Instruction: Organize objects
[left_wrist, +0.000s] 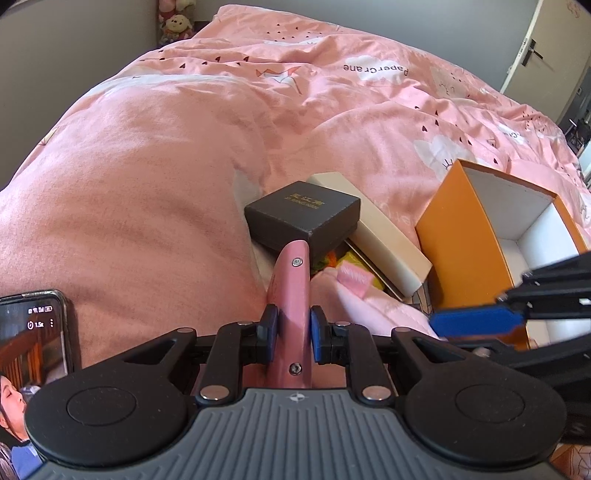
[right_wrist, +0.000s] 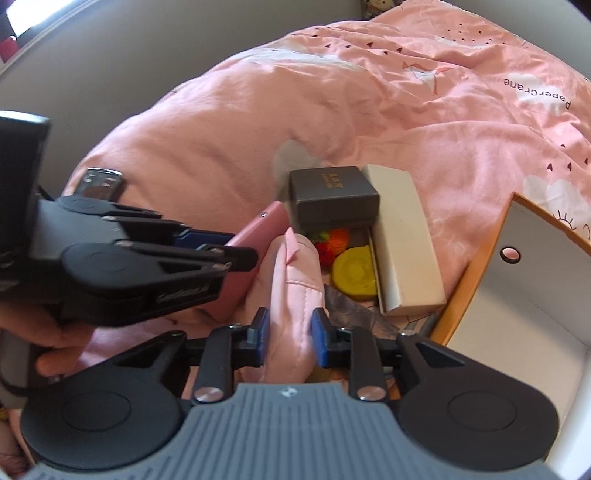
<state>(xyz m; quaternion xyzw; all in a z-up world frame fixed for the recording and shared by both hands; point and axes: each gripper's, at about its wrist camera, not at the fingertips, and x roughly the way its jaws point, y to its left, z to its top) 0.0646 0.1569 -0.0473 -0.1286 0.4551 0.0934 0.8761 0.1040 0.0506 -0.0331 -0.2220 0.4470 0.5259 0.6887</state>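
Low in the left wrist view the left gripper (left_wrist: 292, 334) pinches a pink slim case (left_wrist: 291, 280), its far tip touching the dark box (left_wrist: 303, 214). In the right wrist view the right gripper (right_wrist: 290, 334) clamps a fold of pink padded cloth (right_wrist: 295, 280). I'd keep both grips firm and lift the case clear before swinging it. Beyond, a beige box (left_wrist: 384, 236) sits just beside the dark one; the orange box (left_wrist: 461, 236) is at right, a phone (left_wrist: 33, 332) lower left
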